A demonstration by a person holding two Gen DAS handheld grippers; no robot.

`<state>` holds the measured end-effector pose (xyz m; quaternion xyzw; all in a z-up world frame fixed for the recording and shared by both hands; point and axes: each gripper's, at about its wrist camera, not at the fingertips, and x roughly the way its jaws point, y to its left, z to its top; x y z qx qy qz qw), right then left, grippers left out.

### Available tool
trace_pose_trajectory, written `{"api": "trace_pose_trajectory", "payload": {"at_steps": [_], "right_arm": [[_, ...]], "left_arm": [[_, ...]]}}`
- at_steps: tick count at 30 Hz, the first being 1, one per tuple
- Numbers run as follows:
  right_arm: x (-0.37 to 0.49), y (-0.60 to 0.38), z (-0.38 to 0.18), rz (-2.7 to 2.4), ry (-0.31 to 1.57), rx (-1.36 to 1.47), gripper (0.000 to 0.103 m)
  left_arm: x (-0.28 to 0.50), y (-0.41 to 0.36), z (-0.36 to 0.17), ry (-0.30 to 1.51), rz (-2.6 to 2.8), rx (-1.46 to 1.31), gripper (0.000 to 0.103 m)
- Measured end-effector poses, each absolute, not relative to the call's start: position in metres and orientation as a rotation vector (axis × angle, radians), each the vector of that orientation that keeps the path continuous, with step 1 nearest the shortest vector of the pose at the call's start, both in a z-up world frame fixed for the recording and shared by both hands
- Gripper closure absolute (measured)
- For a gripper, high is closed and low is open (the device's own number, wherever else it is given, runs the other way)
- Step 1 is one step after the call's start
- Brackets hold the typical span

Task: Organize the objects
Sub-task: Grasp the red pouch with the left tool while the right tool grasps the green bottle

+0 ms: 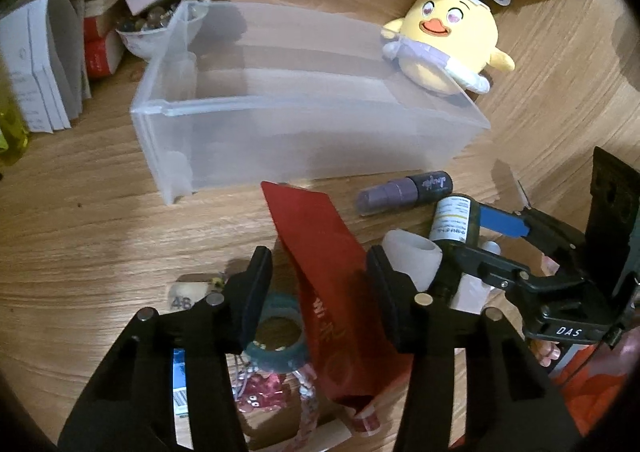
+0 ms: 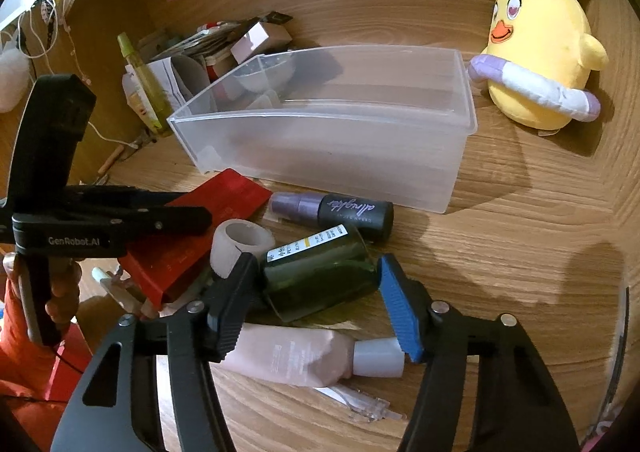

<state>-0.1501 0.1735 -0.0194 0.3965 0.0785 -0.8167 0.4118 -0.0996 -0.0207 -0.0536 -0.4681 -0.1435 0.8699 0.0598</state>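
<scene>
Left wrist view: the left gripper (image 1: 320,292) straddles a red pouch (image 1: 320,252); its right pad touches the pouch, the left stands clear, so no firm grip. A teal ring (image 1: 276,336) lies just beneath. In the right wrist view, the right gripper (image 2: 316,304) brackets a dark green bottle (image 2: 320,276), jaws partly open, contact unclear; a pink tube (image 2: 296,360) lies under it. Beyond sit a purple spray bottle (image 2: 332,209), then the clear plastic bin (image 2: 320,155), with a yellow chick plush (image 2: 544,51) beside its right end

frosted plastic bin (image 2: 320,139) (matt), grained wood desk (image 2: 500,252).
</scene>
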Motion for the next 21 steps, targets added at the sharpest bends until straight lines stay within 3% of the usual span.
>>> {"api": "trace_pose_trajectory", "payload": {"at_steps": [4, 8, 21], "right_arm": [[-0.151, 0.172, -0.019, -2.050, 0.202, 0.994, 0.045], [-0.151, 0.170, -0.019, -2.053, 0.219, 0.981, 0.045], [-0.144, 0.174, -0.010, -2.116, 0.230, 0.922, 0.046]], "left_arm": [[-0.101, -0.019, -0.055, -0.443, 2.624, -1.428, 0.055], [-0.101, -0.019, -0.054, -0.451, 2.626, -1.418, 0.070], [-0.090, -0.030, -0.039, -0.534, 2.708, -1.327, 0.089]]}}
